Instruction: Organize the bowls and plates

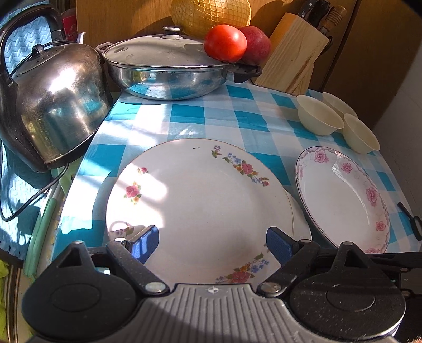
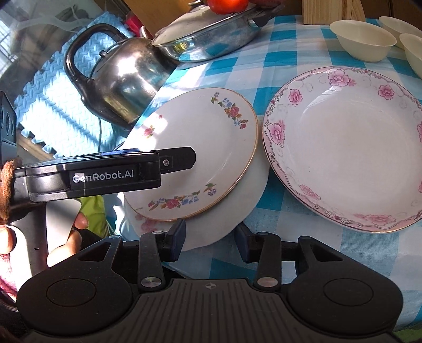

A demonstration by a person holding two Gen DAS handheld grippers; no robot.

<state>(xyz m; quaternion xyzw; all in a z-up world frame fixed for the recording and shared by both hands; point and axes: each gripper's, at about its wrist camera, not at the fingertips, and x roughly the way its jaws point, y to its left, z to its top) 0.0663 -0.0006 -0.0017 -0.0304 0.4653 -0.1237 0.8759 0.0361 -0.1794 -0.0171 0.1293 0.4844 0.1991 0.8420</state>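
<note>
Sunlight falls across a tabletop (image 1: 190, 116) covered in a blue and white checked cloth, with wooden boards behind it. At the front lies a flowered plate (image 1: 197, 200) with a gold rim, resting on top of a plain white plate (image 2: 237, 205) whose edge sticks out beneath it on the near right side. Just beside this stack, to the right, sits a deeper plate with pink flowers (image 1: 343, 200); in the right wrist view their rims look nearly touching. Behind the pink plate, three cream bowls (image 1: 317, 116) stand close together near the right edge.

Along the back, a steel kettle (image 1: 58, 105) with a black handle crowds the left corner, its cord trailing off the edge. Next to it is a lidded steel pan (image 1: 168, 71), with a tomato (image 1: 225, 43) on its lid, a netted melon (image 1: 211, 13) behind, and a wooden knife block (image 1: 292, 58) to the right.

The left gripper (image 1: 212, 240) hovers over the near part of the flowered plate, jaws wide apart and holding nothing. The right gripper (image 2: 209, 237) is also spread open and empty, at the near edge of the white plate.
</note>
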